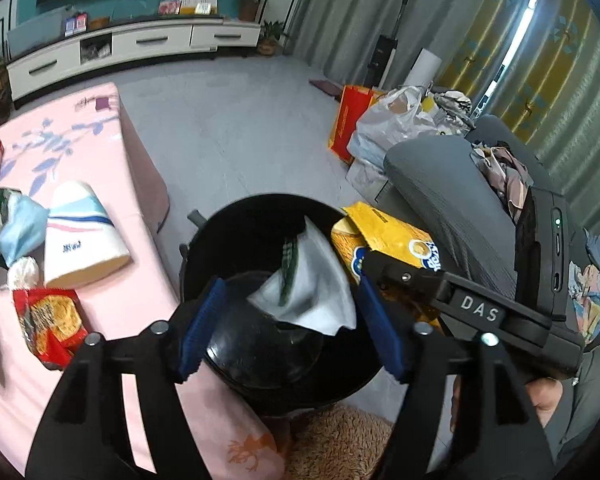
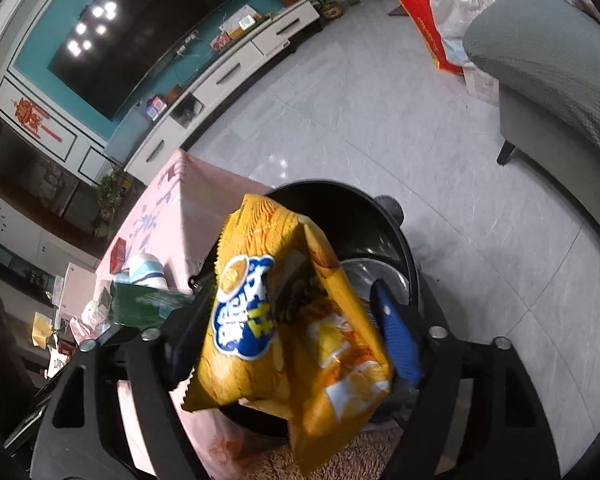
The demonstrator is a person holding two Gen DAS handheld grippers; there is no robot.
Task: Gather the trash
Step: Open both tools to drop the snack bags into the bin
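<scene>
My left gripper (image 1: 290, 326) is open above the black trash bin (image 1: 260, 208). A white wrapper with a green stripe (image 1: 312, 292) hangs loose between its blue pads (image 1: 204, 320), over the bin's mouth. My right gripper (image 2: 288, 336) is open too. A yellow chip bag (image 2: 260, 320) sags between its fingers above the bin (image 2: 360, 216); the bag's lower part is blurred, and it hides the left pad. In the left wrist view the yellow bag (image 1: 380, 236) sits at the bin's right rim by the right gripper (image 1: 384, 270).
A pink-clothed table (image 1: 100, 152) left of the bin holds a red snack wrapper (image 1: 48, 320), a white and blue cup-shaped pack (image 1: 84, 236) and a light blue wrapper (image 1: 20, 228). A grey sofa (image 1: 452, 200) stands to the right, with a brown shaggy rug (image 1: 340, 440) below and plastic bags (image 1: 392, 120) beyond.
</scene>
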